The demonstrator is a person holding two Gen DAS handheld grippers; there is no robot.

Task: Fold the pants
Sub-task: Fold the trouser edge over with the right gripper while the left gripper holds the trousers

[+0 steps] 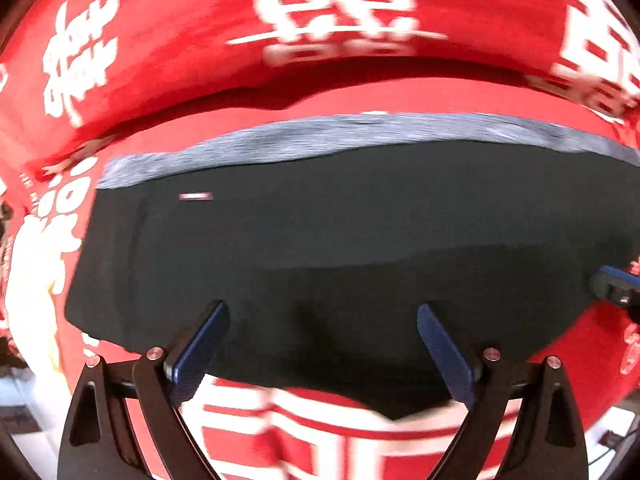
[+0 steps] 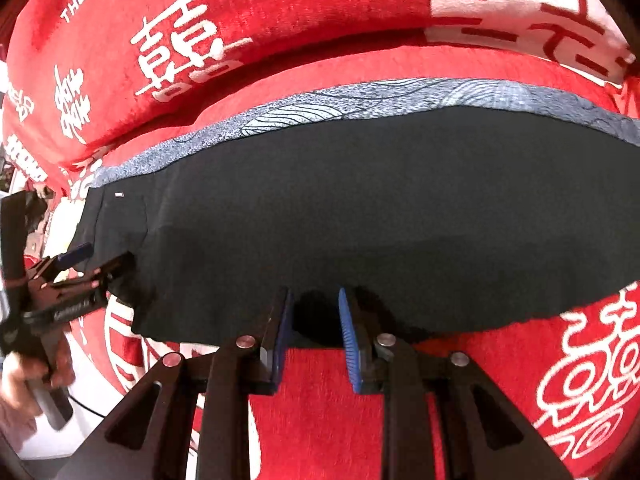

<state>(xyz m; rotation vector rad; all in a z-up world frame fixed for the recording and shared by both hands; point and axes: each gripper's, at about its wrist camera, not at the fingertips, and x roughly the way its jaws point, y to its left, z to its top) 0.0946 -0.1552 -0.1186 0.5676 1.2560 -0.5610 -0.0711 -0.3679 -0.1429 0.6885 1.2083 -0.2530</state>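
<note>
The dark pants (image 1: 340,240) lie flat on a red blanket, with a blue-grey patterned band (image 1: 320,136) along their far edge. My left gripper (image 1: 323,330) is open, its blue pads wide apart over the near edge of the pants, holding nothing. In the right wrist view the pants (image 2: 380,208) fill the middle. My right gripper (image 2: 314,322) is open with a narrower gap at the near hem, empty. The left gripper (image 2: 86,264) shows at the pants' left edge, and the right gripper's tip (image 1: 616,284) shows in the left wrist view at the right edge.
A red blanket with white characters (image 2: 320,20) covers the surface and rises in a fold behind the pants. The blanket's front part (image 2: 540,380) lies below the hem. A hand (image 2: 28,384) holds the left gripper's handle at lower left.
</note>
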